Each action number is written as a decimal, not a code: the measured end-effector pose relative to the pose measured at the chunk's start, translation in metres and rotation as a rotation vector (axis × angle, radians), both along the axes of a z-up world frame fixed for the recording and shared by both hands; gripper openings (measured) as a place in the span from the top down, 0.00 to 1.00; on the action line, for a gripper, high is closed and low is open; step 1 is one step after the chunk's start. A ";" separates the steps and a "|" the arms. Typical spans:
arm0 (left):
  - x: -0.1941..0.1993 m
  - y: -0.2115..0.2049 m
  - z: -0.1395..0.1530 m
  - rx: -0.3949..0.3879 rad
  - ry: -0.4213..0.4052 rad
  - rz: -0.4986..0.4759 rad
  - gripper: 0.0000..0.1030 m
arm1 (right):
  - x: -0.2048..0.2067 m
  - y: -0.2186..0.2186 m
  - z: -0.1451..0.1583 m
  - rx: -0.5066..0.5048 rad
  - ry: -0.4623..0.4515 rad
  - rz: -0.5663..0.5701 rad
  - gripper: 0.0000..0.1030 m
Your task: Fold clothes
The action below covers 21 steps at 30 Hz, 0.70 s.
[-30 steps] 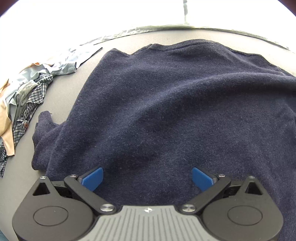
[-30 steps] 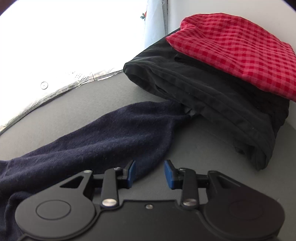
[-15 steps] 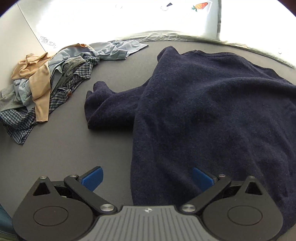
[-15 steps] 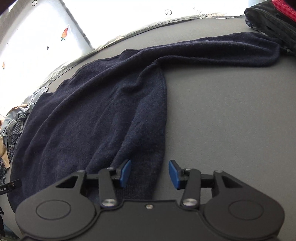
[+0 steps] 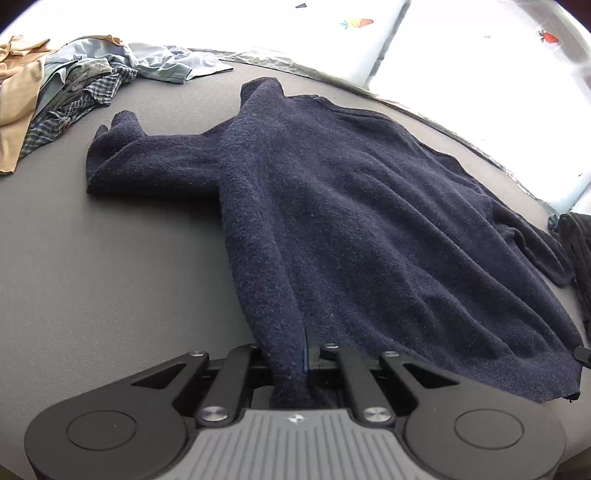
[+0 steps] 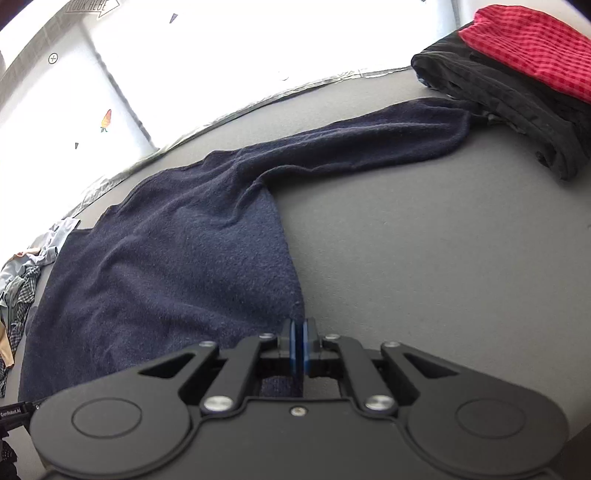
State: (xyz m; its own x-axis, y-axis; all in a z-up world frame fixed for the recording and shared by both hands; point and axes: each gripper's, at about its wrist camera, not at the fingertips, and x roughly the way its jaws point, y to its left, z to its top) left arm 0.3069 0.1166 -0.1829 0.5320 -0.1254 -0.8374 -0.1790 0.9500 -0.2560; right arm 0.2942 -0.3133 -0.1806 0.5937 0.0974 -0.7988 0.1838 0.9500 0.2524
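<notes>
Both the left gripper [image 5: 295, 363] and right gripper [image 6: 297, 343] clamp the navy sweater's [image 5: 369, 221] near hem corners

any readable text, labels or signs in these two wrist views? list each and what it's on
"LOOK HERE": arrow sign on the bright wall, top cut off, so the reading is partial.
"GenRobot.AI": small tag at the left edge of the right wrist view.
Logo mark on the left gripper body: a symbol, no letters.
Carrot stickers and a circled plus on the wall: no words.
</notes>
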 end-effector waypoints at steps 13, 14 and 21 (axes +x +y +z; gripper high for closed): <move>-0.012 0.015 0.002 0.154 0.002 0.039 0.52 | 0.022 0.043 -0.013 -0.281 0.026 0.021 0.46; -0.011 0.024 0.006 0.157 -0.011 0.066 0.46 | 0.030 0.051 -0.010 -0.288 0.008 0.044 0.42; 0.003 0.084 0.013 0.297 -0.056 0.190 0.33 | 0.092 0.103 -0.019 -0.177 -0.038 0.127 0.01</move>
State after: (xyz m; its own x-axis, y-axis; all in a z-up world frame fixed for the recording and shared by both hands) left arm 0.3095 0.2003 -0.1696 0.5682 0.2249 -0.7915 -0.3533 0.9354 0.0122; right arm 0.3860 -0.2101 -0.1999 0.6159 0.0338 -0.7871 0.0533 0.9950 0.0844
